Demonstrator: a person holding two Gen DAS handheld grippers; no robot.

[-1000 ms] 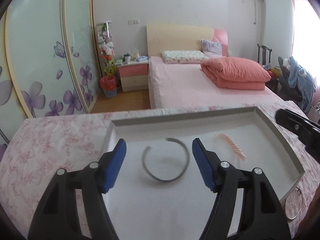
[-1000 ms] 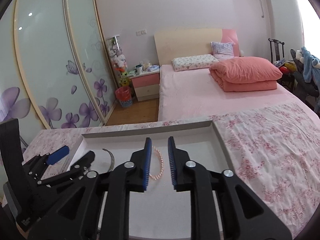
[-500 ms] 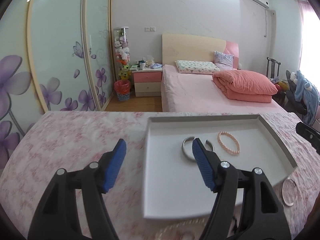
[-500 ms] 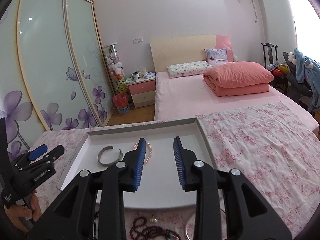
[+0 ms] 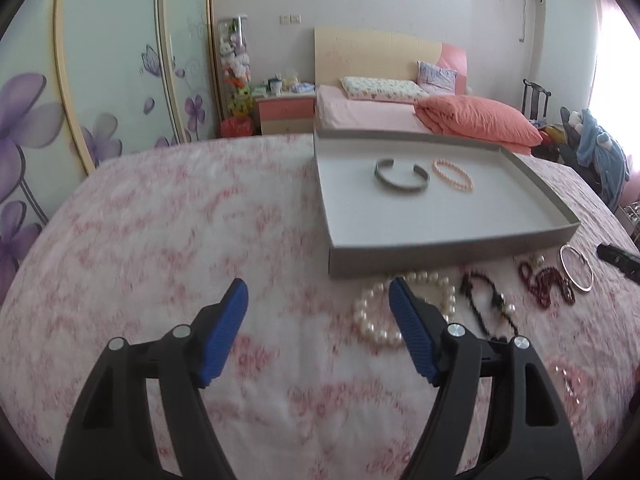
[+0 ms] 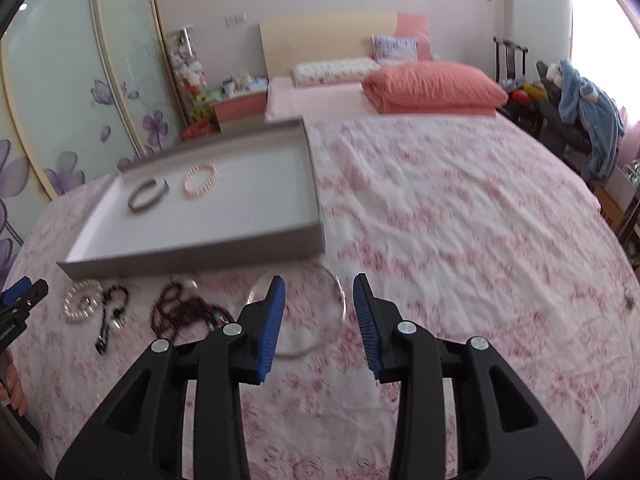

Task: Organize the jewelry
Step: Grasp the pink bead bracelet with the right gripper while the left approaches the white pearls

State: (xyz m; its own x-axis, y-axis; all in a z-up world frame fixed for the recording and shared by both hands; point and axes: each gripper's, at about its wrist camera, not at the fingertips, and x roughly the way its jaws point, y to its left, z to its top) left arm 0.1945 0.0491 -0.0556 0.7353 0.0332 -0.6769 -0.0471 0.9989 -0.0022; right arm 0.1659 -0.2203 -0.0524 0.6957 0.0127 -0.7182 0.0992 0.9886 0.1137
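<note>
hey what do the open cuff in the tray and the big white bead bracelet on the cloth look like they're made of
Open cuff: likely metal, with a dull grey, brushed-looking finish; it is a thin rigid band holding a C shape with a gap. White bead bracelet: pearls or imitation pearl, as it has round cream beads with a soft glossy sheen; the pictures cannot settle which.

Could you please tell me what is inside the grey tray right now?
Inside the tray lie a grey cuff bracelet and a pink bead bracelet, side by side. Nothing covers its floor.
</note>
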